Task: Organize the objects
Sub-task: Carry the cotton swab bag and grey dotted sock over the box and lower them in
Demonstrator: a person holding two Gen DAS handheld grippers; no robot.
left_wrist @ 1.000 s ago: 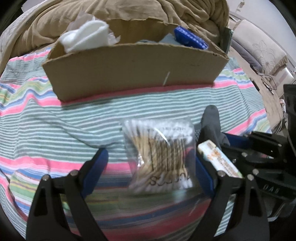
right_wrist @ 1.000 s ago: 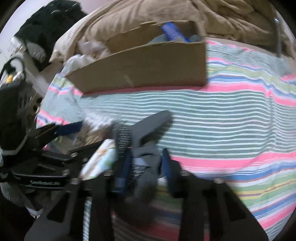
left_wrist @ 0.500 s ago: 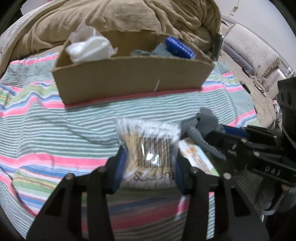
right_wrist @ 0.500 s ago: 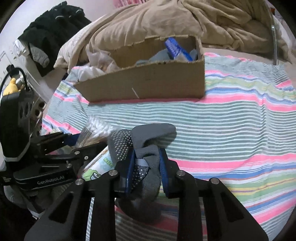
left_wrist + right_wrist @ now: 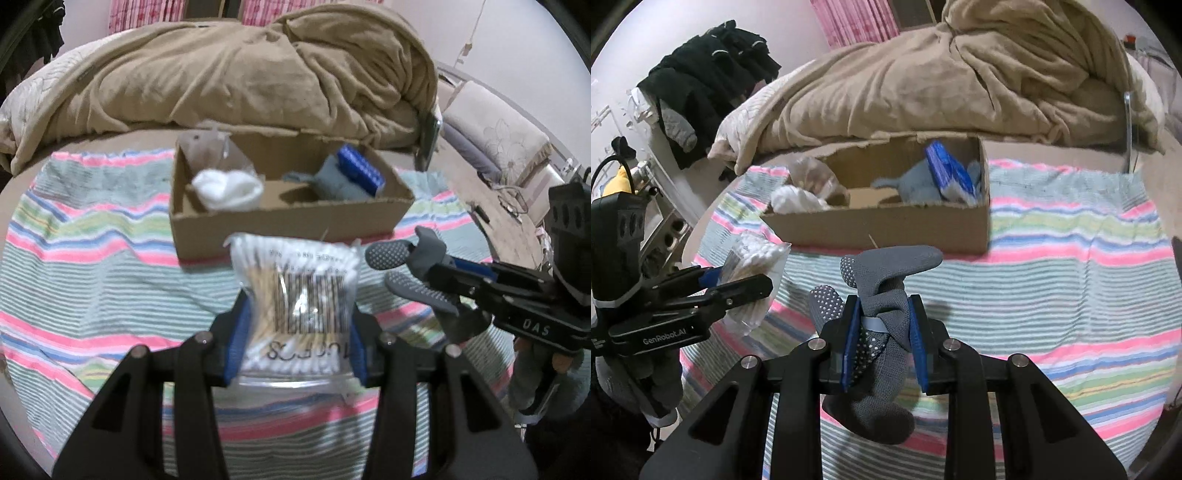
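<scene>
My left gripper [image 5: 295, 332] is shut on a clear bag of cotton swabs [image 5: 299, 291] and holds it above the striped cloth [image 5: 92, 266], in front of the cardboard box [image 5: 288, 221]. My right gripper [image 5: 884, 336] is shut on a grey sock with grip dots [image 5: 886, 280], also lifted; it shows at the right of the left wrist view [image 5: 406, 266]. The box [image 5: 886, 225] holds a white cloth wad [image 5: 229, 188], a grey-blue cloth [image 5: 336, 184] and a blue packet [image 5: 362, 166]. The swab bag also shows in the right wrist view [image 5: 753, 273].
A rumpled tan blanket [image 5: 240, 74] lies behind the box. Dark clothes [image 5: 713, 74] hang at the far left. A pillow and cables [image 5: 509, 147] lie off the bed's right side.
Both grippers have risen with their loads and pulled back from the box. The left jaws closed onto the swab bag during the last second. The box's inside now shows.
</scene>
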